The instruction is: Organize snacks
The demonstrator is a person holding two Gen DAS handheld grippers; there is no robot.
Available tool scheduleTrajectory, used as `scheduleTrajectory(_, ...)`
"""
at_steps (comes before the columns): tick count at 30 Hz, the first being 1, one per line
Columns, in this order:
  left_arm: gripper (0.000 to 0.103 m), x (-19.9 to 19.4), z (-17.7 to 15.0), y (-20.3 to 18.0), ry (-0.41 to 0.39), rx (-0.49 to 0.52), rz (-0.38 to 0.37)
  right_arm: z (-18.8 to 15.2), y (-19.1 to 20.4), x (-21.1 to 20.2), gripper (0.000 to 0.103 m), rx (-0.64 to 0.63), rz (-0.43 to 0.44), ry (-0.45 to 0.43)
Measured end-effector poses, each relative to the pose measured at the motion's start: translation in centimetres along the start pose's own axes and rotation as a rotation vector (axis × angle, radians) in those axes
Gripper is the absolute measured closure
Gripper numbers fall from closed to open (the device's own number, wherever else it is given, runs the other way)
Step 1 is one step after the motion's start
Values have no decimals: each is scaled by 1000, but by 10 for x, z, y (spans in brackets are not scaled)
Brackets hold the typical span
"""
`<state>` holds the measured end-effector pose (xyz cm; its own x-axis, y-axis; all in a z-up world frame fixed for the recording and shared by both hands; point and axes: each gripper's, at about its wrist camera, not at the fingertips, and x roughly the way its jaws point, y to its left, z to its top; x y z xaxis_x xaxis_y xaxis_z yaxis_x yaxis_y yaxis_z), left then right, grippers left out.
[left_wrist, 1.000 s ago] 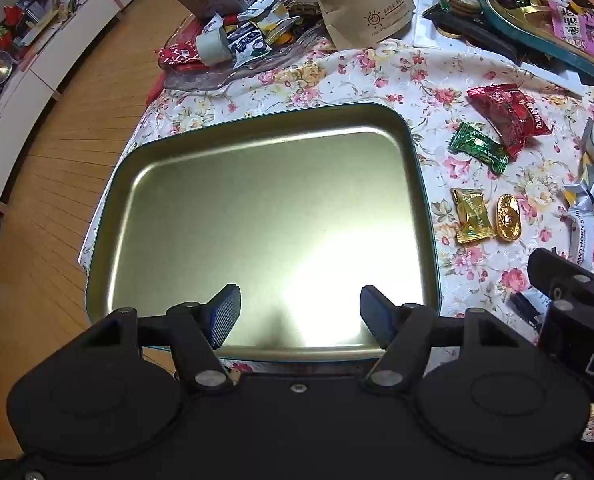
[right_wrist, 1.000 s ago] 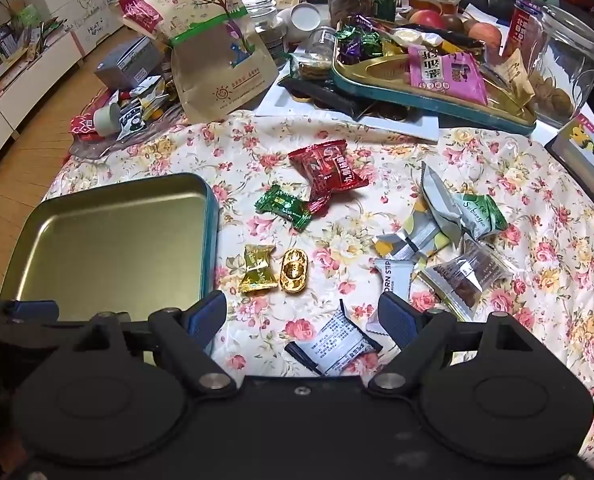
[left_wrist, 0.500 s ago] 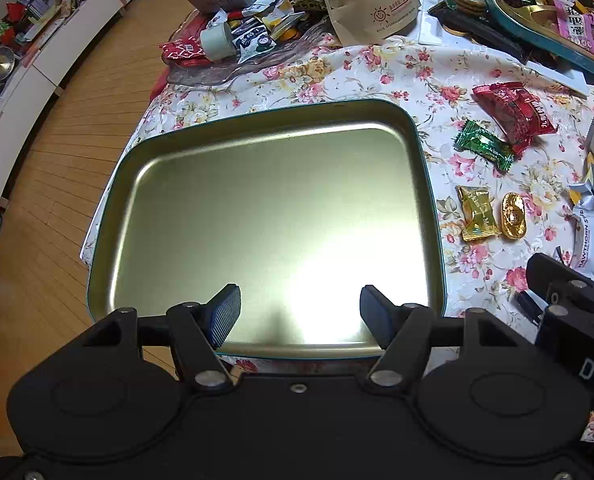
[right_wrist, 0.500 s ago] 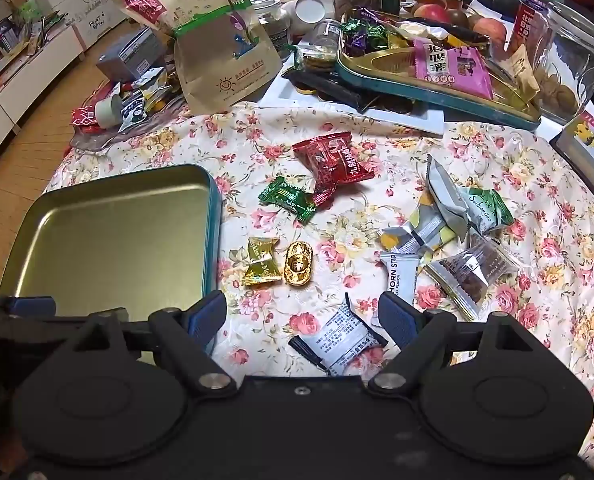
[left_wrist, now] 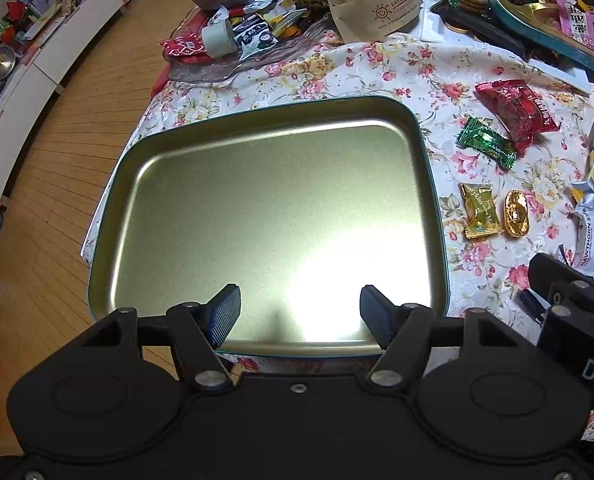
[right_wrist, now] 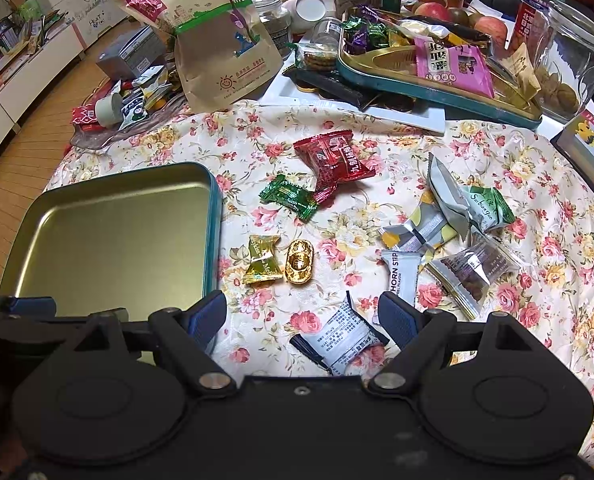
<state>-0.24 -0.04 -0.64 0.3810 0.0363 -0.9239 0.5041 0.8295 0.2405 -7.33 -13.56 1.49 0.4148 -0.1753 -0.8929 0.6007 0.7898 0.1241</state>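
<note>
Beside gold tin (right_wrist: 109, 236), white packet (right_wrist: 401, 276) reading "HAWTHORN STRIP"

Wood plank floor (left_wrist: 57, 152) left of the table, long white low cabinets (left_wrist: 45, 60) along the wall.

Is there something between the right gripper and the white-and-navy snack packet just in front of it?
Nothing visible. The right gripper is open, and the white-and-navy packet lies flat on the floral cloth, directly ahead between its fingers.
</note>
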Motion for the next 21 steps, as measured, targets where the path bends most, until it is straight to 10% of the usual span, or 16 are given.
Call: scheduleTrajectory(21, 33, 3, 0, 1, 10, -1, 2, -1, 1, 2, 16, -2, 1, 7)
